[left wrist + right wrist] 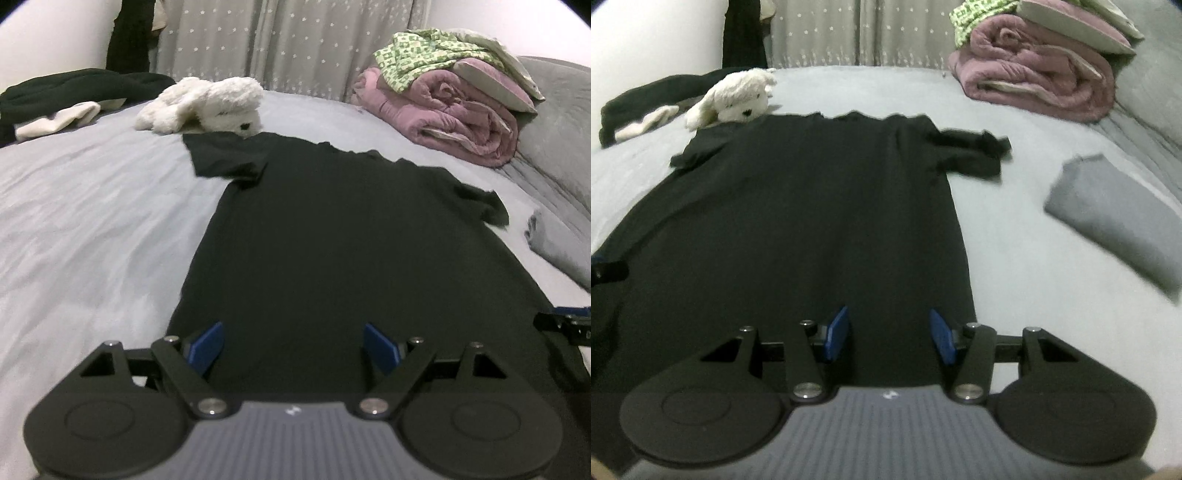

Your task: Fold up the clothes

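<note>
Black T-shirt (332,236) lies lengthwise, collar seemingly far; both grippers (293,345) (888,334) gape empty.

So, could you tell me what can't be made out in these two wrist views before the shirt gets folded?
- Black T-shirt hem: both views, hidden behind the gripper bodies.
- Right gripper: in the left wrist view only a tip shows, cut off by the right edge.
- Left gripper: in the right wrist view, cut off by the left edge.
- Dark clothing at far left: blurred, type unclear.
- Green patterned fabric: right wrist view, cut by the top edge.
</note>
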`<act>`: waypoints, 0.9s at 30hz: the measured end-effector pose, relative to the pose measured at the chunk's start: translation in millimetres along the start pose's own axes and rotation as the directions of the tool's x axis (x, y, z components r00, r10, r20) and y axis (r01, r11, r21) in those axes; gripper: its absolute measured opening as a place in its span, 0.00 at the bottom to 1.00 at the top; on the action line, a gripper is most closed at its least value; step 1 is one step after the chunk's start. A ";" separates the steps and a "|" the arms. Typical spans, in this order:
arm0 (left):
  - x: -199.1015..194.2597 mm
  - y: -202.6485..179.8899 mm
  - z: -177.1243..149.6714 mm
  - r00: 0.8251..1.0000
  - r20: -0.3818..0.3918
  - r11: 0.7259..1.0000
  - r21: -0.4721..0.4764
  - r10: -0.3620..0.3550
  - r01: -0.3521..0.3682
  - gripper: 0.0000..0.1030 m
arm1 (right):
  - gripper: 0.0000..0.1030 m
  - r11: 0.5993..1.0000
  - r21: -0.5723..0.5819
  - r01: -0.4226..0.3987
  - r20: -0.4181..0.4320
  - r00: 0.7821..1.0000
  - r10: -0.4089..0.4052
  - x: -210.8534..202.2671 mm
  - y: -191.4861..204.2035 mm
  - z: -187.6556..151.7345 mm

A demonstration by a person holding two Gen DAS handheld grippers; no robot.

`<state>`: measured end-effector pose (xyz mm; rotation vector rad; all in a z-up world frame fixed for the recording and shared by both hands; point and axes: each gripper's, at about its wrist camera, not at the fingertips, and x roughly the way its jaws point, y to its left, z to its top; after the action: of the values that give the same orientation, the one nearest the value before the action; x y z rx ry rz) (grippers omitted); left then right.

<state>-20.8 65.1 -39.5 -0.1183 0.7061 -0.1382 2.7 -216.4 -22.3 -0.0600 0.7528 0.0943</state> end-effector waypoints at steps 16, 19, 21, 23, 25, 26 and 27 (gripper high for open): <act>-65.7 14.9 -57.3 0.997 -0.049 0.987 0.154 0.059 -0.051 0.82 | 0.61 1.000 0.006 0.017 -0.048 0.999 -0.017 -66.0 10.6 -69.2; -74.9 25.6 -63.9 0.998 -0.053 0.985 0.169 0.045 -0.036 0.83 | 0.66 1.000 0.003 0.020 -0.056 0.998 -0.020 -76.8 4.7 -79.3; -81.3 39.6 -66.3 0.998 -0.062 0.993 0.122 0.017 -0.009 0.82 | 0.66 1.000 0.003 0.025 -0.061 0.998 -0.024 -84.0 0.8 -85.8; -88.0 53.3 -66.7 0.997 -0.069 0.998 0.060 -0.024 0.028 0.82 | 0.66 0.999 0.034 0.018 -0.066 0.998 -0.016 -90.6 -7.8 -91.8; -94.8 66.8 -66.4 0.995 -0.074 0.998 -0.005 -0.067 0.067 0.82 | 0.66 0.997 0.080 0.004 -0.070 0.998 0.001 -96.6 -18.0 -97.3; -97.7 74.4 -66.1 0.993 -0.076 0.995 -0.045 -0.091 0.088 0.81 | 0.66 0.994 0.113 -0.007 -0.072 0.997 0.016 -99.3 -23.6 -99.2; -100.0 83.6 -65.7 0.990 -0.077 0.989 -0.098 -0.121 0.113 0.80 | 0.66 0.989 0.145 -0.019 -0.074 0.997 0.030 -102.0 -29.1 -101.1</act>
<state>-131.7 160.0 -38.3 -0.2452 0.7883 -0.2234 -136.9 -260.8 -25.5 0.0837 0.8342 0.0610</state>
